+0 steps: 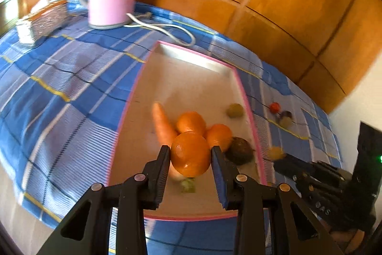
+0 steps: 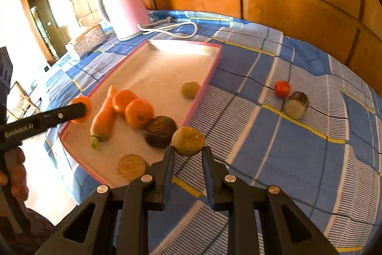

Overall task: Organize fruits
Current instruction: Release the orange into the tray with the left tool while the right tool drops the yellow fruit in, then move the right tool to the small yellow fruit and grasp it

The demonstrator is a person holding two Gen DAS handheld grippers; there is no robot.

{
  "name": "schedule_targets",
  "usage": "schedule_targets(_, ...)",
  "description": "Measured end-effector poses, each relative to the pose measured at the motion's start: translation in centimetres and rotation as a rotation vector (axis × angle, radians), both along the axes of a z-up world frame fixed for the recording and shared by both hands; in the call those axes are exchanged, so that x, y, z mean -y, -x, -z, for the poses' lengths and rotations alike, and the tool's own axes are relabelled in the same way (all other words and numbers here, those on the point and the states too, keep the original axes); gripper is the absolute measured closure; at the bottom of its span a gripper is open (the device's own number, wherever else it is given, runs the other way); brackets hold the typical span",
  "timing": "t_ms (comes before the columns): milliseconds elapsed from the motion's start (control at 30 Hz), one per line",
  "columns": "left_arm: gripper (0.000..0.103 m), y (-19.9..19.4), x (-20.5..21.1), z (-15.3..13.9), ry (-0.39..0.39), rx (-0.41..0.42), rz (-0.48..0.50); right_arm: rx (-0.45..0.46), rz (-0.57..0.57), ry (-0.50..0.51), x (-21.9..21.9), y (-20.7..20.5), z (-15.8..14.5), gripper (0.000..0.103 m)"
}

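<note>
While the left gripper (image 1: pixel 191 154) pinches a round glossy orange (image 1: pixel 190 154) above the pink-rimmed shallow tray (image 1: pixel 248 109), the right gripper (image 2: pixel 188 151) clamps a round brownish-green speckled fruit (image 2: pixel 188 140) over the blue plaid cloth (image 2: pixel 298 147) just off the tray's edge. Inside the tray lie a long carrot (image 2: pixel 103 117), two more oranges, a dark brown wrinkled fruit (image 2: pixel 159 131) and a small greenish fruit (image 2: pixel 190 89). At two o'clock from the right gripper, a small red tomato (image 2: pixel 282 88) touches a purple-skinned cut piece (image 2: pixel 296 105).
</note>
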State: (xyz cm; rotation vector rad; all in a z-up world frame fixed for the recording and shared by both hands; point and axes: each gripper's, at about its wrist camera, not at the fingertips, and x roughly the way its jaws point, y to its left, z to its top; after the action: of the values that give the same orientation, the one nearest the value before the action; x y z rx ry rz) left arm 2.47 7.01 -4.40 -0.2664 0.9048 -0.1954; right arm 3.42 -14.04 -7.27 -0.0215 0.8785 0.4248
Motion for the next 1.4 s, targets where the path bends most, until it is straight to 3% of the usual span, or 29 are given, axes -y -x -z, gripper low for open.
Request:
schedule_targets(33, 0.068, 0.0, 0.3, 0.1, 0.0, -0.003, 0.012, -0.004, -0.006, -0.007, -0.1, 0.0, -0.1, 0.096)
schedule_targets(367, 0.067, -0.3, 1.7, 0.7, -0.042, -0.008, 0.051, -0.027, 0.006, 0.013, 0.0, -1.3, 0.8, 0.096)
schedule_targets(600, 0.066, -0.3, 2.5, 0.4, -0.04, 0.015, 0.08, -0.089, 0.104, -0.037, 4.5, -0.5, 2.1, 0.079)
schedule_targets(667, 0.06, -0.3, 2.9, 0.3, -0.051, 0.022, 0.084, -0.095, 0.117, -0.043, 4.9, -0.5, 2.3, 0.074)
schedule_targets(1033, 0.06, -0.1, 1.5, 0.4, -0.045, 0.013, 0.017, -0.093, 0.114, -0.008, 5.4, 0.4, 2.7, 0.07)
schedule_targets(1233, 0.056, 0.0, 1.4, 0.2, -0.044, 0.021, 0.016, -0.015, 0.305, -0.019, 9.8, -1.0, 1.2, 0.07)
schedule_targets(1400, 0.056, -0.1, 1.5, 0.4, -0.051, 0.014, 0.019, 0.023, 0.432, 0.039, 13.3, -3.7, 0.8, 0.07)
